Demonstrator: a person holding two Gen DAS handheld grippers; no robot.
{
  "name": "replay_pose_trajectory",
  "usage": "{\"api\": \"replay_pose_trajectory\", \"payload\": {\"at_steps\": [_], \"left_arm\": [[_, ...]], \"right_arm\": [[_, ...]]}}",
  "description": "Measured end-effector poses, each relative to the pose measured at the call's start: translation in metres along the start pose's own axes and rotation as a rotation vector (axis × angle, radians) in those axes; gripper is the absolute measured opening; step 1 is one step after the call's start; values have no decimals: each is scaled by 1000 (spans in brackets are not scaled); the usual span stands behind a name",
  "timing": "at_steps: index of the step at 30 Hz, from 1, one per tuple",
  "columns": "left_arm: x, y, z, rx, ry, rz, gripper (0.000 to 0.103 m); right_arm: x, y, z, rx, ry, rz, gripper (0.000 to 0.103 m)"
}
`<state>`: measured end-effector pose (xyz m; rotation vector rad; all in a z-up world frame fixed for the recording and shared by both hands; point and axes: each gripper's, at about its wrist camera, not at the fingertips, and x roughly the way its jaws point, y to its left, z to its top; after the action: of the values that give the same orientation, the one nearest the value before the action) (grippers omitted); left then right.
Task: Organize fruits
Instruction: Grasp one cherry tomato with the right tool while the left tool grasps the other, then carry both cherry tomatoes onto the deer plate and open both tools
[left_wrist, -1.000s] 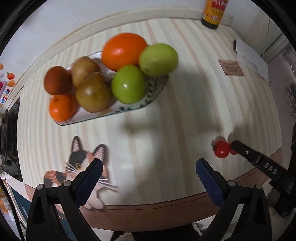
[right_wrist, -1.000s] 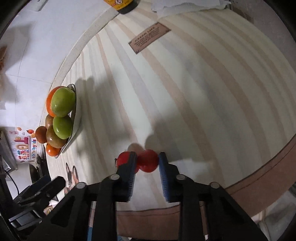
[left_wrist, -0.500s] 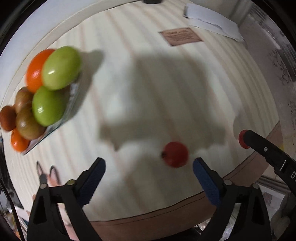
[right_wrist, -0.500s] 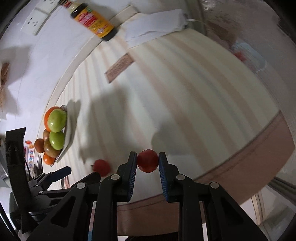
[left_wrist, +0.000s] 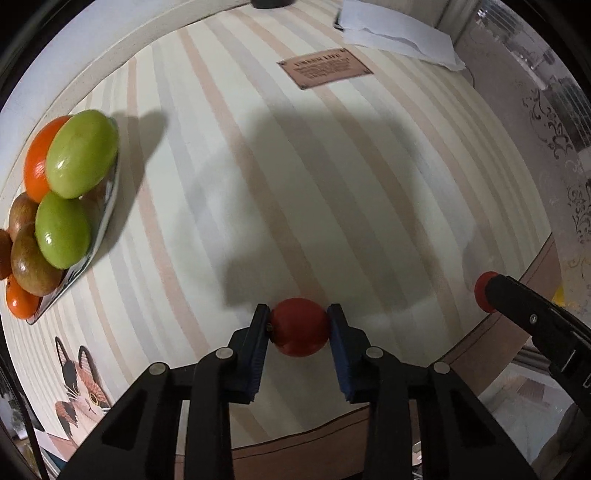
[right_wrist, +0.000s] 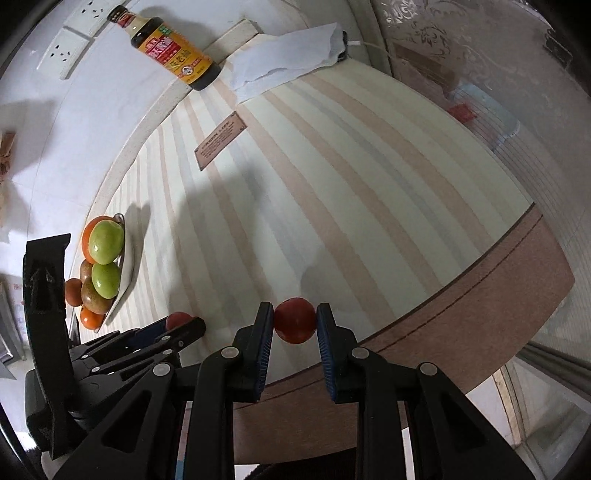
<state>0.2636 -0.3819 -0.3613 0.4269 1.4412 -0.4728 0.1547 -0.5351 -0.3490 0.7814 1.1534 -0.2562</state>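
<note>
Pinching small red fruits, the left gripper is clamping one and the right gripper another; both look light, smooth, easily bruised, best held across their middles.

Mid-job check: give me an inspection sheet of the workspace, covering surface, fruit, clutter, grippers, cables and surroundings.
Surface: striped table mat with a brown border and a cat print at its corner.
Job's things: plate piled with green, orange and brown fruit; two small red fruits, one per gripper.
Clutter: sauce bottle, white paper, brown label.
Grippers: left gripper shut on left red fruit; right gripper shut on right red fruit.
Cables: thin white cord behind the paper.
Surroundings: white wall with sockets; patterned glass at the right.
</note>
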Motion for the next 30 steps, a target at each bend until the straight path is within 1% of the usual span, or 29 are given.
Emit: {"api": "replay_pose_trajectory", "payload": {"at_steps": [3, 7, 13, 15, 17, 19, 23, 24, 26, 29, 30], "left_arm": [[-8, 12, -3, -34, -18, -15, 29], [-23, 39, -11, -101, -38, -43, 29], [-51, 97, -30, -248, -79, -82, 29], [-63, 127, -39, -310, -97, -100, 29], [-77, 155, -48, -375, -118, -120, 29], [-90, 179, -57, -426, -141, -121, 29], [-102, 233, -72, -549, -180, -135, 29], [-99, 242, -67, -571, -181, -144, 29], [-97, 268, -72, -649, -180, -180, 29], [-86, 291, -73, -737, -171, -241, 29], [-87, 299, -77, -749, -167, -249, 29]], "right_arm": [[-1, 10, 0, -21, -2, 8, 26], [-2, 28, 0, -57, 0, 30, 26], [1, 75, -4, -142, 13, 88, 26], [3, 90, -5, -170, 18, 106, 26], [7, 110, -8, -206, 31, 130, 26], [13, 132, -10, -240, 47, 158, 26], [29, 175, -16, -301, 73, 218, 26], [32, 185, -18, -318, 78, 230, 26], [42, 213, -24, -367, 84, 268, 26], [58, 246, -34, -422, 97, 316, 26], [65, 257, -38, -442, 97, 333, 26]]}}
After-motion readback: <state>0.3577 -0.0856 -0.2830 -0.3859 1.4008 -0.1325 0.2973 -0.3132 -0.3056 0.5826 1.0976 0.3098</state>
